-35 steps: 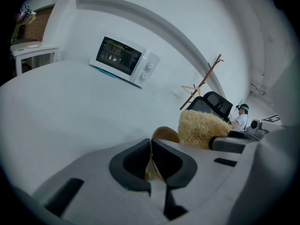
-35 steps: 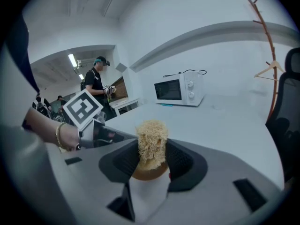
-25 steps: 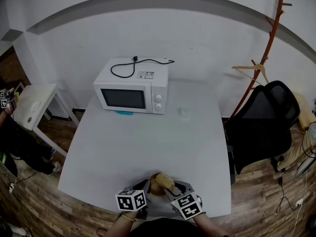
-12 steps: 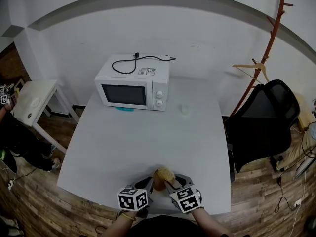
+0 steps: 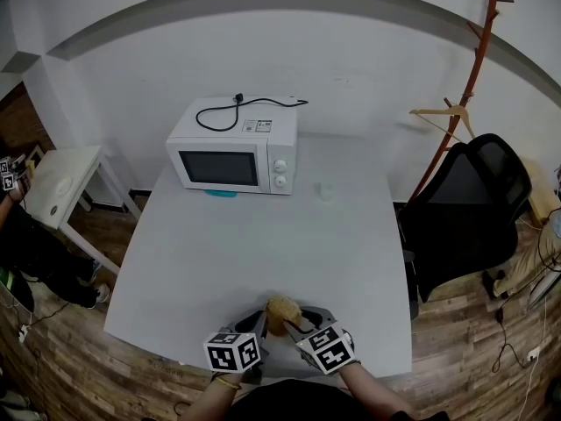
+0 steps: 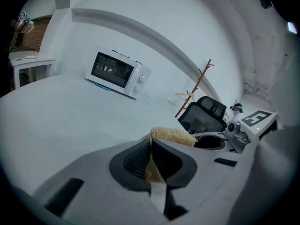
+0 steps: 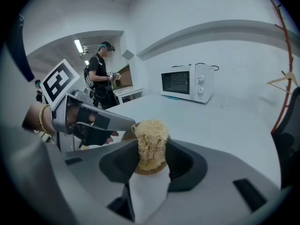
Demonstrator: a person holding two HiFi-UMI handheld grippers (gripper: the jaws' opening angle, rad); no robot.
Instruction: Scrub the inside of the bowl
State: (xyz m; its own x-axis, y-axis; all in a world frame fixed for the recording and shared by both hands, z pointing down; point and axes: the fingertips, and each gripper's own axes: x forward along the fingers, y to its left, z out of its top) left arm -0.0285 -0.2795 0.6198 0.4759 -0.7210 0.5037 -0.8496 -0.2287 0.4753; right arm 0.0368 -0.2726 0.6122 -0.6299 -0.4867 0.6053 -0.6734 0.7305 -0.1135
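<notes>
At the table's near edge a small brown bowl (image 5: pixel 273 327) is held between my two grippers. My left gripper (image 5: pixel 258 330) is shut on the bowl's thin rim (image 6: pixel 151 168). My right gripper (image 5: pixel 294 326) is shut on a tan fibrous scrubber (image 5: pixel 282 308), which sits in the bowl's mouth. In the right gripper view the scrubber (image 7: pixel 151 140) fills the gap between the jaws, with the bowl (image 7: pixel 146 169) just under it and the left gripper (image 7: pixel 101 121) close at the left. The scrubber (image 6: pixel 172 136) shows past the left jaws. Most of the bowl's inside is hidden.
A white microwave (image 5: pixel 232 158) with a coiled cord on top stands at the table's far side, a small clear cup (image 5: pixel 325 190) to its right. A black office chair (image 5: pixel 469 209) and a wooden coat stand (image 5: pixel 465 86) are at the right. A white side table (image 5: pixel 61 182) and a person (image 7: pixel 101 74) are at the left.
The right gripper with the scrubber has shifted slightly left over the bowl. The left gripper keeps its hold on the rim.
</notes>
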